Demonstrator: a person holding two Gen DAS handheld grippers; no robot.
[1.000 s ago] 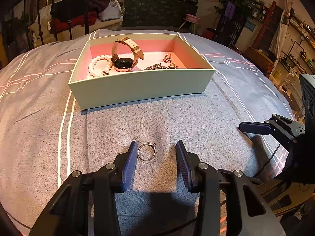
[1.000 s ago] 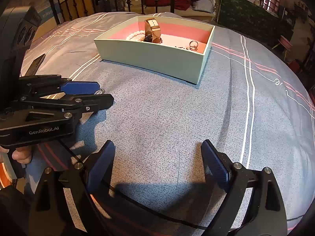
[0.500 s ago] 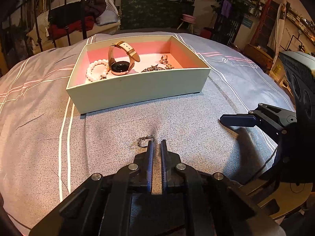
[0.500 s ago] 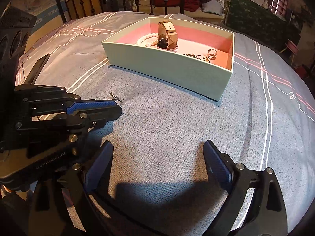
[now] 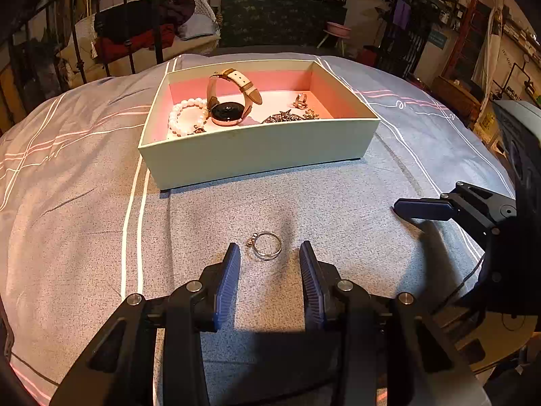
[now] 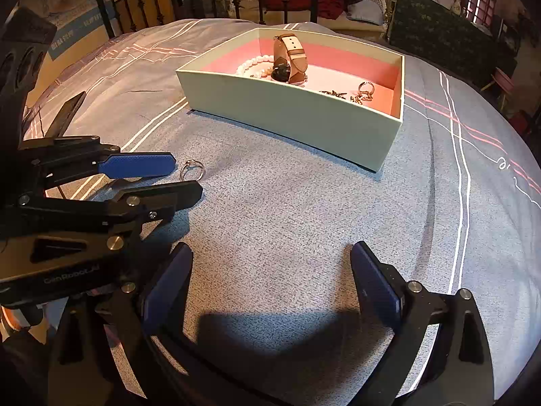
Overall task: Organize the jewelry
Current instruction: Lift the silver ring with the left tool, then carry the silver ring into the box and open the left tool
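A thin silver ring (image 5: 266, 245) with a small stone lies flat on the grey bedspread, just ahead of my left gripper (image 5: 269, 253), which is open and empty. The ring also shows in the right wrist view (image 6: 191, 170), beside the left gripper's fingers (image 6: 135, 165). A pale green box (image 5: 257, 150) with a pink inside holds a tan-strap watch (image 5: 230, 101), a pearl bracelet (image 5: 186, 116), a ring (image 5: 301, 99) and a few small ornaments. My right gripper (image 6: 270, 270) is open and empty over bare bedspread; one of its fingers (image 5: 422, 209) shows at right.
The box (image 6: 290, 115) stands further back on the bed. White and pink stripes cross the bedspread (image 5: 132, 216). A black metal bed frame (image 6: 189, 10) and room clutter lie beyond the bed's far edge.
My left gripper shut around the ring half a second ago and has now opened again. The ring lies on the bedspread, turned, its stone now at the left. The right gripper stayed open.
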